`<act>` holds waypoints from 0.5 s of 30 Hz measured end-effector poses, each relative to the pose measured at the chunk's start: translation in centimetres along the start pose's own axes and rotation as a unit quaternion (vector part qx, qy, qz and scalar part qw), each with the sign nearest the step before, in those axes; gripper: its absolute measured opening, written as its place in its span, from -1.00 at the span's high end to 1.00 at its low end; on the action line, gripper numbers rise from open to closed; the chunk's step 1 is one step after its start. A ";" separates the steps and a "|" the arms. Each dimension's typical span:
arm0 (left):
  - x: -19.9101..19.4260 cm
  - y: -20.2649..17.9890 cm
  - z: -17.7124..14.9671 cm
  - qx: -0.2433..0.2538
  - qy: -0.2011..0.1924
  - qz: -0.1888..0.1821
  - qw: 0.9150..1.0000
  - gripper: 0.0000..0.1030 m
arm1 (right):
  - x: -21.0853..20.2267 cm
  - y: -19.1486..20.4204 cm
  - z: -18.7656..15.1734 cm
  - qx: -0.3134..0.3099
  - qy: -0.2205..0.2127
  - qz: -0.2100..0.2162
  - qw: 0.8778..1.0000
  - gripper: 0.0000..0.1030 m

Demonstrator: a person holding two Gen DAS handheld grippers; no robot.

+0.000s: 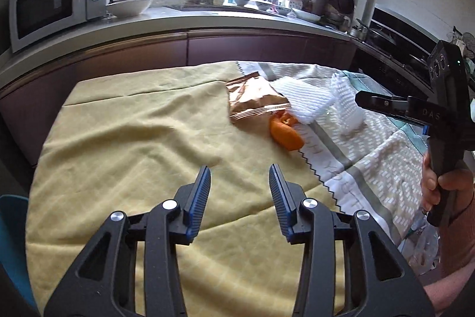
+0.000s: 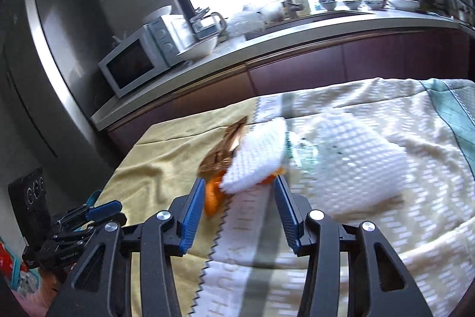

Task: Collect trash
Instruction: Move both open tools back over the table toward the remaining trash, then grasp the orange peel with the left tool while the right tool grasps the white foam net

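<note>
**Trash still on the desk, both jaws empty**

The left gripper (image 1: 240, 178) and right gripper (image 2: 240, 195) stand partly open, holding nothing. Copper wrapper (image 1: 256, 100), orange peel (image 1: 286, 135) and white foam netting (image 1: 302, 101) overlap (a loose heap), so one pinch could snag the yellow cloth (image 1: 124, 144) or scatter the peel.

Trash on a cloth-covered table (image 1: 133, 138).
Copper wrapper (image 1: 252, 100), orange peel (image 1: 285, 135), white foam netting (image 1: 305, 100) beyond empty, parted left gripper (image 1: 240, 173).

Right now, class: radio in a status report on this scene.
Both grippers, left and right, open, empty. Foil wrapper, orange peel, white foam netting uncollected. Nothing blocking.
</note>
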State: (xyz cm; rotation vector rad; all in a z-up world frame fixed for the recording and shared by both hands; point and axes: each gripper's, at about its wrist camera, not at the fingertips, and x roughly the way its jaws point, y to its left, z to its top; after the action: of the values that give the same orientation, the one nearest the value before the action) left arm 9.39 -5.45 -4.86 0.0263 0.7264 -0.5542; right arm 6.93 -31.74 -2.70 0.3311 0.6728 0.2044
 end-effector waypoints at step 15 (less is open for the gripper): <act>9.3 -5.0 3.8 0.009 0.062 -0.018 0.998 0.17 | 0.4 -11.5 0.4 0.080 0.002 -0.106 0.991 -0.18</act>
State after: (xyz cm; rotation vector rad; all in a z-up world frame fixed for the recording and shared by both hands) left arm 14.94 -14.92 -7.06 0.0656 0.8440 -0.5974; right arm 8.38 -42.39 -6.87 0.4088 0.7239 -0.0526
